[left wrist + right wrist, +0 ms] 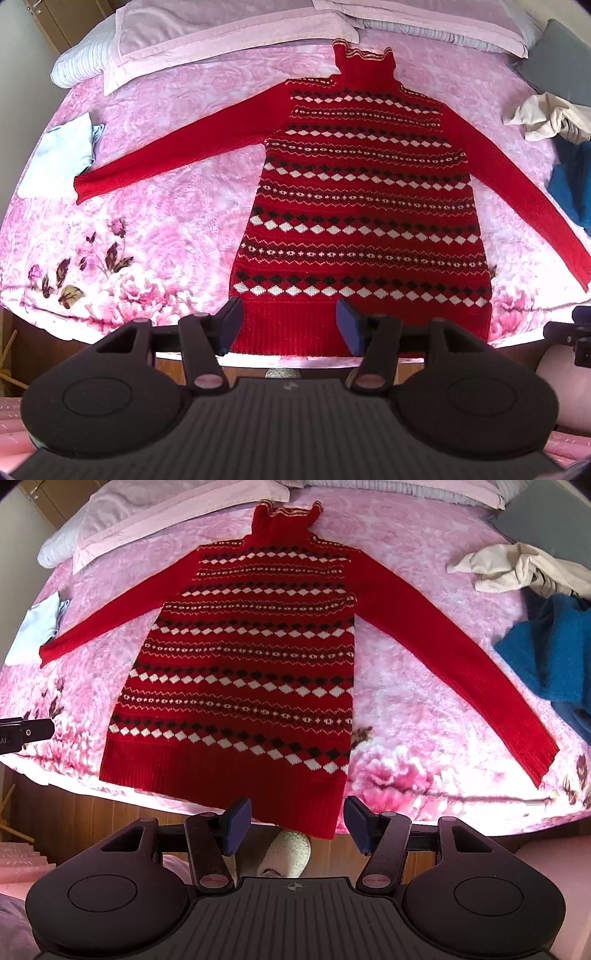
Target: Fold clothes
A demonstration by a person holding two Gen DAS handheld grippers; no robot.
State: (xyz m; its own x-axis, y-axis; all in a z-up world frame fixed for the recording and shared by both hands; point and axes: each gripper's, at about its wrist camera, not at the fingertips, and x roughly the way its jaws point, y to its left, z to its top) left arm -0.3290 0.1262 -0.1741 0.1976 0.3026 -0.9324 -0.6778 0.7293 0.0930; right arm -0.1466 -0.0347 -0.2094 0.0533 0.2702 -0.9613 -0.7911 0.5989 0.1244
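My left gripper [290, 325] hangs with its fingers spread wide and nothing between them, just short of the red sweater's [365, 199] ribbed hem, and my right gripper [297, 825] is the same: wide apart, bare, just below that hem where it droops over the bed's edge. I judge both are held back here so each can take a side of the sweater. The sweater lies flat and face up on the pink bedspread [166, 206], collar away from me, both sleeves splayed outward, unfolded. Left of the sweater sits a pale folded cloth [59, 155]; right of it, a crumpled cream garment [517, 568] and a blue one [550, 653].
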